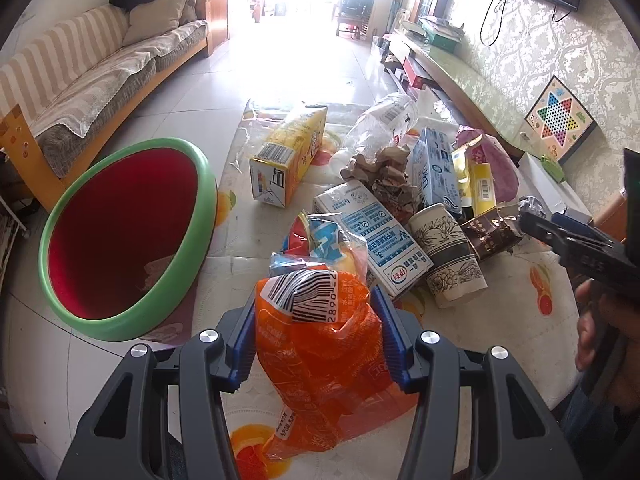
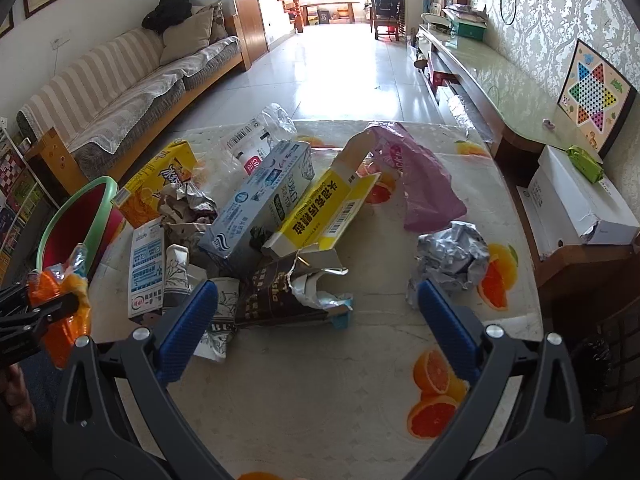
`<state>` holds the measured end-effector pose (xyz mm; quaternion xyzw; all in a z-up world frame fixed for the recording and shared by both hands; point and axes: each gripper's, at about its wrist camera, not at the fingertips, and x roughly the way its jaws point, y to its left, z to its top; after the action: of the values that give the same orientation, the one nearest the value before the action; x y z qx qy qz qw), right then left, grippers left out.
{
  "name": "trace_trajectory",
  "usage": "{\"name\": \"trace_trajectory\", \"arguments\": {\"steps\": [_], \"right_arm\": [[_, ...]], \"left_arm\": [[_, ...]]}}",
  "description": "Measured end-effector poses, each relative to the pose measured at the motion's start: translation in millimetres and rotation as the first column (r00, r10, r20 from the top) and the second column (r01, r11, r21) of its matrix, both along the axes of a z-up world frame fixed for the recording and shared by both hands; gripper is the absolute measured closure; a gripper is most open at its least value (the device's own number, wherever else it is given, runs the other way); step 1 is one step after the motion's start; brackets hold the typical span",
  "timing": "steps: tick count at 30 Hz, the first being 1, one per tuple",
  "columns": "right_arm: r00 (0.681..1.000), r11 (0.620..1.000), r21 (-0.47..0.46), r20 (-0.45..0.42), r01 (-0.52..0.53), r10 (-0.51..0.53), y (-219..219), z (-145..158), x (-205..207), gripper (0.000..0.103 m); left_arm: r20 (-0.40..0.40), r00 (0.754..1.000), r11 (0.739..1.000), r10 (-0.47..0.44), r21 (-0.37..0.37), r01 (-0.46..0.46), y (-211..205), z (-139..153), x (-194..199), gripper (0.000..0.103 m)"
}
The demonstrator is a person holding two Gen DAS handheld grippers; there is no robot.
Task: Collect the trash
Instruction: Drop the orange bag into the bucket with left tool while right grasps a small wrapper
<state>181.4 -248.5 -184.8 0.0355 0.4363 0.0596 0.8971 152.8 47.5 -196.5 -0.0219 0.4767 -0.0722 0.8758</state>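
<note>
My left gripper is shut on a crumpled orange plastic snack bag with a barcode label, held just above the table. The same bag shows at the left edge of the right wrist view. A red bin with a green rim stands tilted to the left of it. My right gripper is open with nothing between its fingers, hanging over a torn brown packet. Around it lie a milk carton, a paper cup, a yellow box and a foil ball.
More trash lies further back: a blue toothpaste box, a pink bag, a yellow drink carton and a clear bottle. A sofa runs along the left, a long cabinet with a white box along the right.
</note>
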Motion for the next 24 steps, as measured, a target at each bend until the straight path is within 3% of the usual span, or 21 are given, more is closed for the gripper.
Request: {"name": "trace_trajectory", "arguments": {"steps": [5, 7, 9, 15, 19, 20, 21, 24], "right_arm": [[0.997, 1.000, 0.019, -0.073, -0.005, 0.006, 4, -26, 27, 0.006], [0.995, 0.999, 0.041, -0.104, -0.004, 0.008, 3, -34, 35, 0.012], [0.992, 0.998, 0.059, -0.127, -0.015, 0.022, 4, -40, 40, 0.030], [0.989, 0.991, 0.122, -0.128, -0.062, 0.078, 5, -40, 37, 0.065], [0.989, 0.987, 0.141, -0.109, -0.081, 0.097, 2, -30, 30, 0.077], [0.989, 0.985, 0.146, -0.103, -0.090, 0.106, 2, -27, 27, 0.082], [0.989, 0.984, 0.144, -0.094, -0.100, 0.114, 2, -24, 25, 0.093], [0.989, 0.984, 0.130, -0.070, -0.119, 0.129, 3, -14, 16, 0.096]], "left_arm": [[0.027, 1.000, 1.000, 0.003, -0.007, -0.003, 7, 15, -7, 0.053], [0.033, 0.999, 1.000, -0.002, -0.011, 0.002, 10, 19, -10, 0.053], [0.036, 0.999, 1.000, 0.000, -0.013, 0.001, 10, 21, -11, 0.053], [0.043, 0.999, 1.000, -0.004, -0.018, 0.005, 10, 21, -13, 0.053], [0.048, 0.999, 1.000, -0.010, -0.023, 0.011, 7, 21, -13, 0.053], [0.049, 0.999, 1.000, -0.014, -0.024, 0.015, 4, 22, -13, 0.053], [0.051, 0.999, 0.999, -0.017, -0.029, 0.018, 3, 22, -13, 0.053], [0.057, 0.998, 0.999, -0.019, -0.033, 0.021, 1, 23, -13, 0.053]]}}
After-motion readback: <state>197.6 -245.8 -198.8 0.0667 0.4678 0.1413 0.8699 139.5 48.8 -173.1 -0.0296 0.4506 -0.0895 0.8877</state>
